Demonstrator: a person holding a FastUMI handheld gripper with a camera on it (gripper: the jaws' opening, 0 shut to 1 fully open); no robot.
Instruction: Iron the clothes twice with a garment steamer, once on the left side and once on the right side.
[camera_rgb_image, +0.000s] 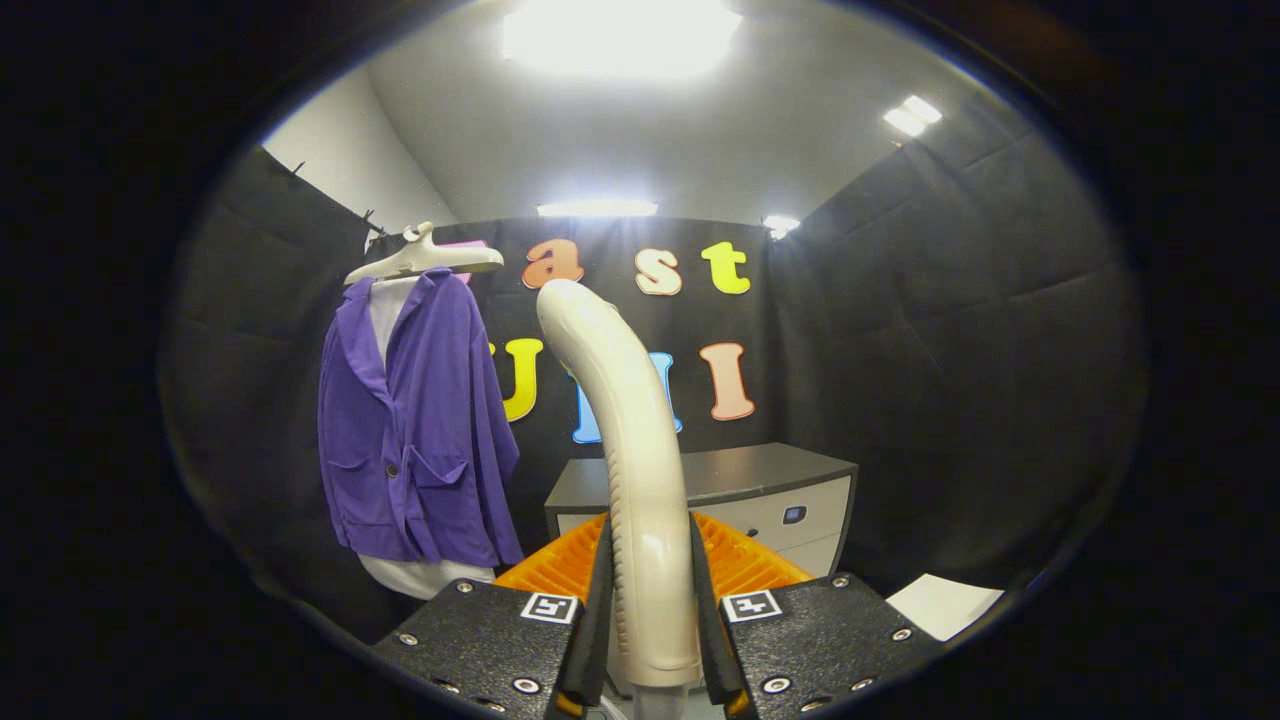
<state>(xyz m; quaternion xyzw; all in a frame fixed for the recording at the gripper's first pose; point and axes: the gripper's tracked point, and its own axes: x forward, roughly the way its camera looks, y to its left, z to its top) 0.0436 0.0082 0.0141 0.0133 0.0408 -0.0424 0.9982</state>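
Black-draped booth, grey cabinet (760, 480) at back. Steamer (640, 480) pinched upright between gripper (652, 590) fingers, nozzle curved away, likely ready for ironing. Purple jacket (415, 430) hung on hanger (425, 258), left of steamer, well apart, front exposed; no pass judged begun.

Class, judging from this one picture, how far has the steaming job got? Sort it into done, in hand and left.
Done: the gripper is shut on the garment steamer, both fingers pressing its handle. In hand: the steamer is held upright, apart from the purple jacket, which hangs on a hanger beyond the fingers to the left. Left: seemingly both passes, left side and right side.
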